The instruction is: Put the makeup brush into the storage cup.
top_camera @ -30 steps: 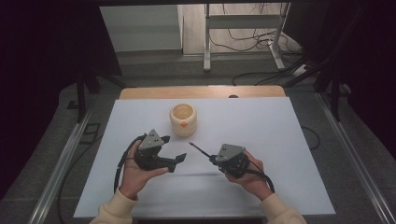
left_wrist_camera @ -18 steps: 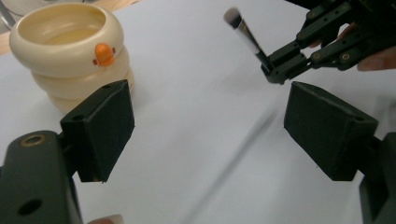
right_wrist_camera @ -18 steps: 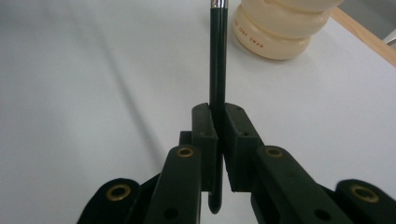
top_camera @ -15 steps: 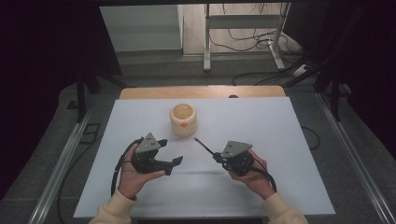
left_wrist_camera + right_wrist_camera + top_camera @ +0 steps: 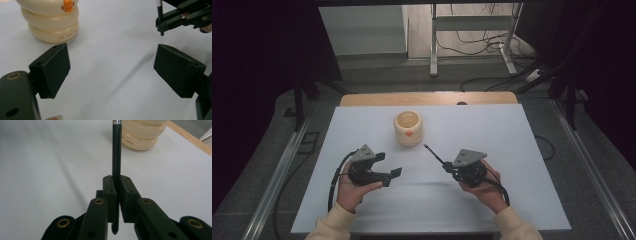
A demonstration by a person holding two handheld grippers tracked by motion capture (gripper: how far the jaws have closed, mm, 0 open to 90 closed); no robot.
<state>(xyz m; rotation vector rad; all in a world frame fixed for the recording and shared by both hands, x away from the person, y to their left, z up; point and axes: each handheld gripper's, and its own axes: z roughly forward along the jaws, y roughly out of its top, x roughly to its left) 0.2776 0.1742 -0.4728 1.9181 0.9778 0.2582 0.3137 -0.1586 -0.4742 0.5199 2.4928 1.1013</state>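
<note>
A cream ribbed pot (image 5: pixel 408 128) with a small orange mark stands at the middle of the white table (image 5: pixel 492 135). My right gripper (image 5: pixel 446 166) is shut on a thin black pen (image 5: pixel 433 153) that points up and left toward the pot. In the right gripper view its jaws (image 5: pixel 116 182) clamp the pen (image 5: pixel 116 152), with the pot (image 5: pixel 142 135) beyond the tip. My left gripper (image 5: pixel 388 165) is open and holds nothing, low over the table near the front left. Its own view (image 5: pixel 111 67) shows bare table between the pads, the pot (image 5: pixel 51 22) at upper left and the pen (image 5: pixel 159 15) at upper right.
A wooden strip (image 5: pixel 427 98) runs along the table's far edge. Beyond it stand metal frame legs (image 5: pixel 433 45) and loose cables (image 5: pixel 492 80) on the floor. Rails flank the table on both sides.
My left gripper has sunk a little toward the table and drifted slightly left. The right gripper and its pen have barely shifted.
</note>
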